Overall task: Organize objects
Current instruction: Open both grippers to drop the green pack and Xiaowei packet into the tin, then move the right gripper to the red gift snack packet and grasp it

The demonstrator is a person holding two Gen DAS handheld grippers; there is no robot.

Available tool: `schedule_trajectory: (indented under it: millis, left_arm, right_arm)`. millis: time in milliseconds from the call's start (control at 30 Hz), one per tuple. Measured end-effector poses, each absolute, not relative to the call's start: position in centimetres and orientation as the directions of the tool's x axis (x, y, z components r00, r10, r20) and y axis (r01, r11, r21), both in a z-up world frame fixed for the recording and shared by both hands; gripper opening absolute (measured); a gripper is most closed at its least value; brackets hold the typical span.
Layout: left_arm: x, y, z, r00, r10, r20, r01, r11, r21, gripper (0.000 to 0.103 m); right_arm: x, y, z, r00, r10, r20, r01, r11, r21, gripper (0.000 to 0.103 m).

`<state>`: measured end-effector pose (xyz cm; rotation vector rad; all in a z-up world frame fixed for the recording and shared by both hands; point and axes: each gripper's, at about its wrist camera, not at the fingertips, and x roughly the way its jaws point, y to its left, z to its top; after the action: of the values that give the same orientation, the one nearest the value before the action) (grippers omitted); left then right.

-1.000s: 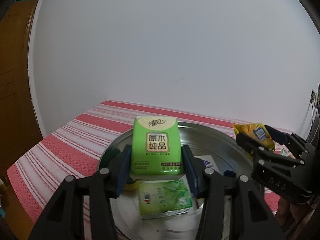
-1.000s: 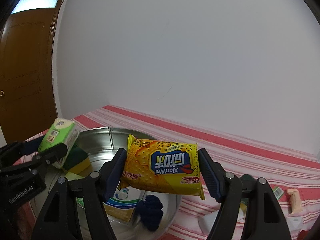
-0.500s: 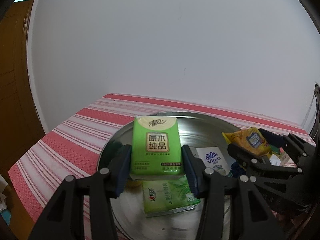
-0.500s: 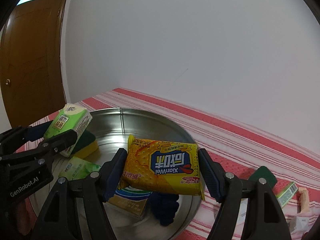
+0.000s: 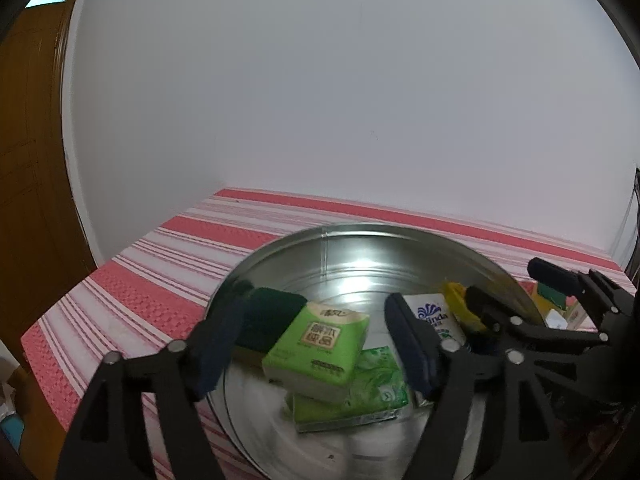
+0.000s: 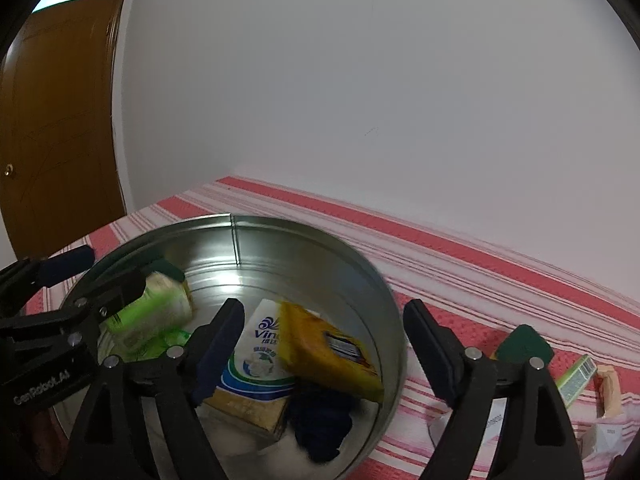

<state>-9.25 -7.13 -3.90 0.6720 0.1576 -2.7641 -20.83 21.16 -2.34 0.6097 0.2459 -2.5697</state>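
A round metal basin [image 5: 352,240] [image 6: 280,236] stands on the red-striped cloth. My left gripper [image 5: 316,348] is open above it; the green tissue pack [image 5: 318,346] lies tilted between its fingers, on a green wet-wipe pack [image 5: 360,396] and beside a dark sponge [image 5: 268,316]. My right gripper [image 6: 324,344] is open; the yellow cracker pack [image 6: 328,350] sits tilted in the basin on a white Vinda tissue pack [image 6: 260,352], blurred. The green pack [image 6: 148,312] shows at the left gripper in the right wrist view.
A dark blue cloth ball [image 6: 320,424] lies in the basin. Right of the basin on the cloth lie a green sponge [image 6: 524,344], a small green box [image 6: 576,380], a beige item [image 6: 610,390] and white packets [image 6: 492,420]. A brown door [image 6: 52,128] stands at left.
Both grippers have opened. The green tissue pack has dropped from the left gripper into the basin, and the yellow cracker pack has dropped from the right gripper into the basin.
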Motion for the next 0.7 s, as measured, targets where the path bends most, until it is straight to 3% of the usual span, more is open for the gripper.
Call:
schedule_trajectory:
  millis: [167,333,700]
  left_arm:
    - [-8.8,-6.6,-3.7,-0.853,-0.265,-0.45,0.315,-0.948,-0.038,0.09]
    - [-8.5,-6.5,-3.4,-0.859,-0.273,-0.432,0.326,-0.944,-0.05,0.097]
    - [-8.0,-5.0,-3.0,-0.874,-0.259,-0.411,0.309,-0.949,-0.06,0.103]
  right_arm:
    - [-20.6,22.6,-2.2,-0.799,-0.407,-0.443,0.465,-0.885,-0.027,0.085]
    - [-20.3,23.4,-1.7,-0.816,-0.404,-0.413,0.446,-0.895,-0.006,0.085]
    - [-20.3,25.2,-1.3,-0.859,-0.342,-0.38,0.369,-0.929,0.0,0.088]
